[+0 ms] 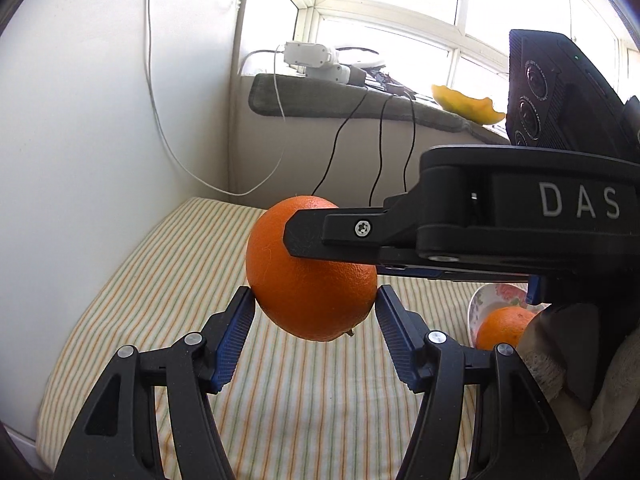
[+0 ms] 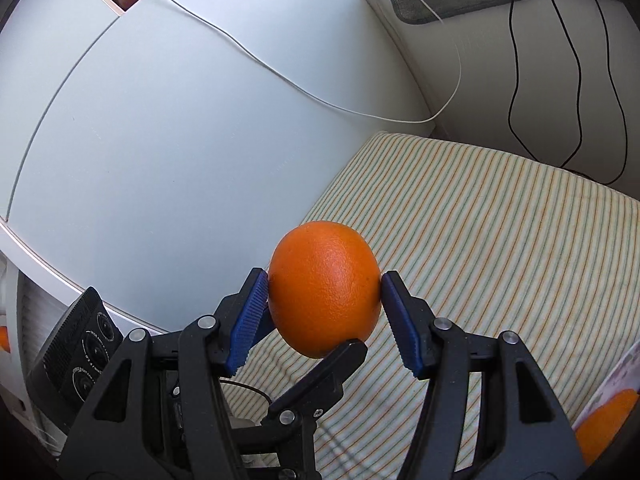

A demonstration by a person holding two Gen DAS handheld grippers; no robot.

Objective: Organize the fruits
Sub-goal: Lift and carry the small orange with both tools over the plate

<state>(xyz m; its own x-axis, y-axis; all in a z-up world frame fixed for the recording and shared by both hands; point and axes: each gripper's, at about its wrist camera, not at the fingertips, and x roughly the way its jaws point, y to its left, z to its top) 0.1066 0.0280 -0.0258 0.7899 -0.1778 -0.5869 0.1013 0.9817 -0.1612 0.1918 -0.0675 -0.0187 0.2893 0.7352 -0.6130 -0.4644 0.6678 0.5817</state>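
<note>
The round orange fruit [image 2: 325, 288] hangs above the striped cloth [image 2: 500, 240]. The right gripper [image 2: 324, 300] squeezes it. The left gripper [image 1: 314, 312] touches both sides too. One should let go only when the other holds tight.

The left wrist view looked forward along its own jaws, close over a striped mattress [image 1: 132, 304], toward a wall corner and a bright window [image 1: 400, 12]. The right wrist view sat just as close, tilted down toward a white wall [image 2: 180, 152]. Both shared one orange [image 1: 308, 288] [image 2: 324, 288], the mattress and the hanging black cables [image 1: 376, 148].
</note>
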